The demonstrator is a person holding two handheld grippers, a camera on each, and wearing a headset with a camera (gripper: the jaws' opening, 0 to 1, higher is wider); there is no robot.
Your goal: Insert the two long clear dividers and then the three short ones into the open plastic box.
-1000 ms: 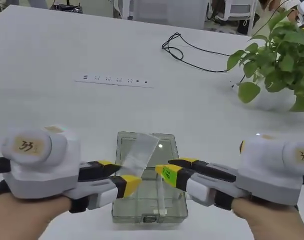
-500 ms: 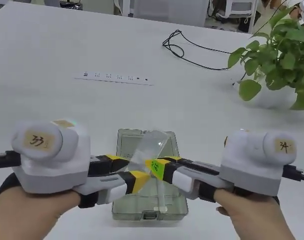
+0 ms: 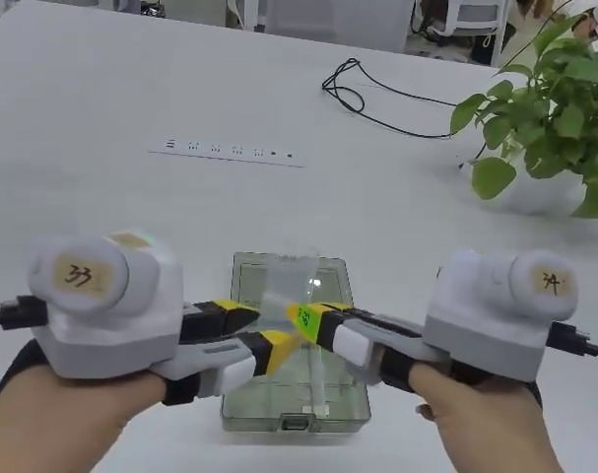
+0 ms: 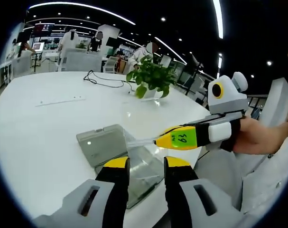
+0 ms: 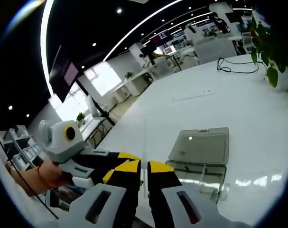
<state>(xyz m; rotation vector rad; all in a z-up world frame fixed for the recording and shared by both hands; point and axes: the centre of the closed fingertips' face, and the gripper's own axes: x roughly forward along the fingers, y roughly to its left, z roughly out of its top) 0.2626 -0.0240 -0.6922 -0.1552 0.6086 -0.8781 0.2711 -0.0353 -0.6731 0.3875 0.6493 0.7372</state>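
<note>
One clear divider (image 3: 287, 286): a thin see-through sheet, hard to make out except for its glare, and a bare line where the right gripper view meets it edge-on. I have the right tool (image 3: 300, 317) clenched on one edge of it, holding it in the air above the open box (image 3: 232, 409). The left tool (image 3: 266, 331) has its jaws parted just beside the sheet, gripping nothing. One box of smoky clear plastic sits below both tools, its lid (image 3: 241, 281) folded flat on the white counter (image 3: 131, 99). One seated divider (image 3: 319, 389) stands lengthwise inside the box.
</note>
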